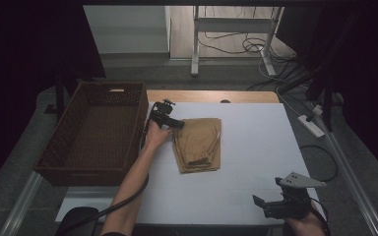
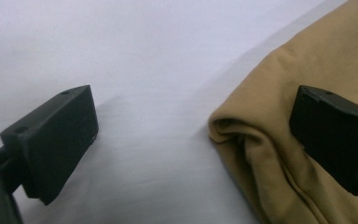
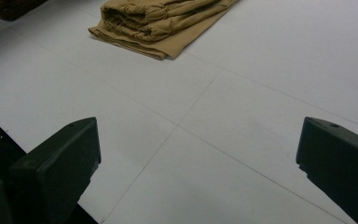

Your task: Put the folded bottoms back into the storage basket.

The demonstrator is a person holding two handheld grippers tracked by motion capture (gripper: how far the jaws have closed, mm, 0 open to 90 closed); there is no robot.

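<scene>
A folded tan garment lies on the white table top, left of centre. My left gripper is at the garment's far left corner, open. In the left gripper view the tan garment's folded corner sits between the jaws, one jaw over the cloth and the other over bare table. My right gripper hovers open near the table's front right edge, nothing between its jaws. The right gripper view has the tan garment farther off, with stacked folds facing it.
A dark brown wicker basket stands at the table's left edge, right beside my left hand. A wooden strip borders the table's far edge. Cables and a power strip lie on the floor to the right.
</scene>
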